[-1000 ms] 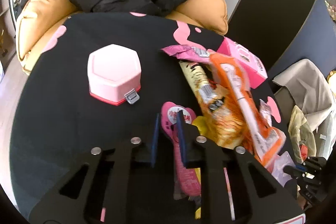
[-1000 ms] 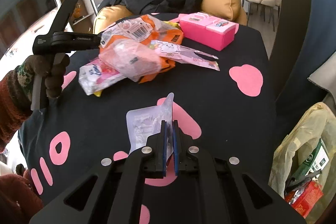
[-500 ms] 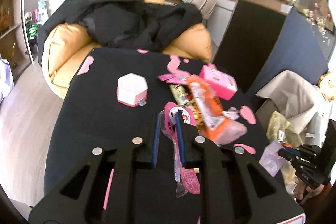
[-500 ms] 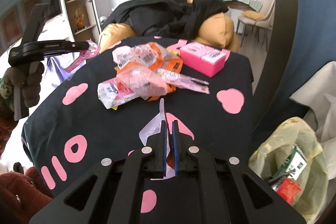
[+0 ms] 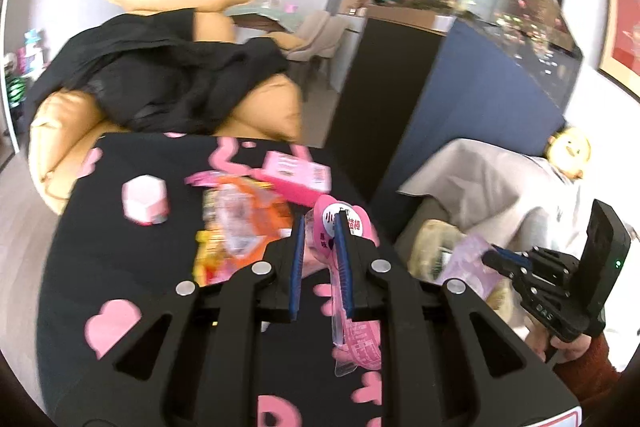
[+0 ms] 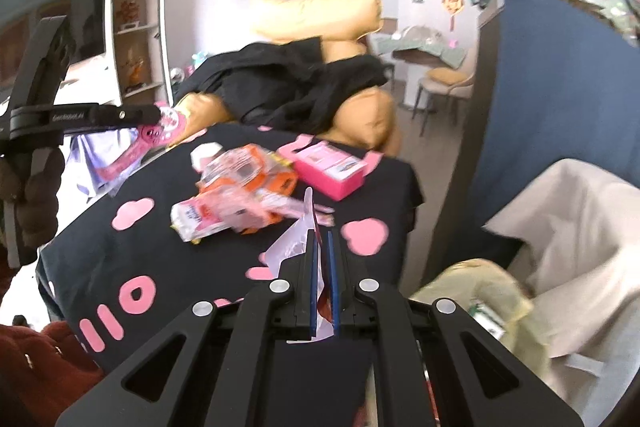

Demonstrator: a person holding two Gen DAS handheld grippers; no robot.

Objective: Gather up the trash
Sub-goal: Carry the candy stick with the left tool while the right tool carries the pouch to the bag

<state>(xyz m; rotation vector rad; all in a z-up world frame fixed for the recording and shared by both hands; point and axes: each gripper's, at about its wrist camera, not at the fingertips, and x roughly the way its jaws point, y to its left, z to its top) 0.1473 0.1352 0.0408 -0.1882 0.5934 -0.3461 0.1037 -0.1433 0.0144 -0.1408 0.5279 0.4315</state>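
The left hand-held gripper [image 5: 318,227] is raised above the worktop [image 5: 120,267] and tilted downward, its jaws closed on a pink candy wrapper [image 5: 352,307] that hangs between the blue pads. The right hand-held gripper [image 6: 320,247] is angled down the same way, its jaws pressed together on a thin clear wrapper [image 6: 294,251] that sticks up ahead of the fingertips. Both views are smeared by motion blur, so the print on the pile of snack wrappers [image 6: 236,195] in the middle of the worktop cannot be read. The lower part of each held wrapper is hidden behind the gripper body. The right wrist view shows the left hand-held gripper from the side, held by a gloved hand [image 6: 36,195], with the pink wrapper dangling over the worktop edge; the left wrist view shows the right one over a yellowish trash bag [image 5: 436,247] beside the worktop. A pink box [image 6: 332,167] and a small hexagonal container [image 5: 144,201] sit on the worktop.
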